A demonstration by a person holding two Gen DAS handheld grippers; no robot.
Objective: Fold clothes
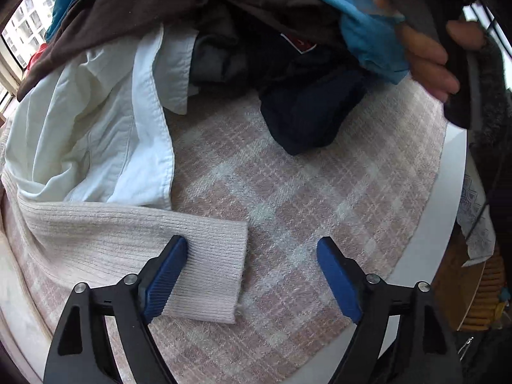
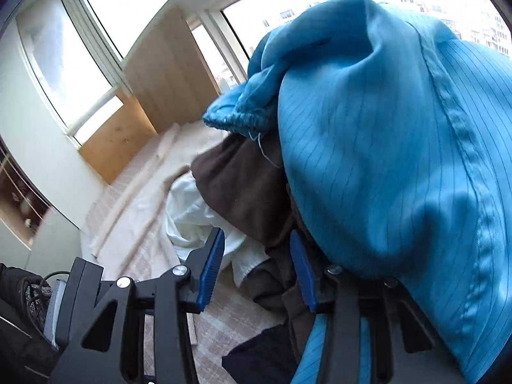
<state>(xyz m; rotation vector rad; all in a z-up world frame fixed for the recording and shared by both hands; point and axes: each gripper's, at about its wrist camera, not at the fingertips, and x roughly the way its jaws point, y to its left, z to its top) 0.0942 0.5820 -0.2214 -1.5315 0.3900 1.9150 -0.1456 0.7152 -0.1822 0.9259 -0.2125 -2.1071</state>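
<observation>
The left gripper [image 1: 252, 275] is a black plastic frame of triangular cut-out arms, joined by round silver screws, and its jaws carry ribbed blue rubber pads. The right gripper [image 2: 256, 272] is built alike: black linkage, silver screw heads, ribbed blue pads. A bare hand [image 1: 432, 60] shows blurred, with a dark sleeve beside it.

The cream sweater sleeve [image 1: 192, 272] is ribbed, soft knit; the white shirt [image 1: 105, 134] beside it is smooth, crisp cotton. A pink checked cloth [image 1: 304, 192] looks coarsely woven, matt. The blue garment [image 2: 400, 160] is thin, faintly shiny, pinstriped fabric.
</observation>
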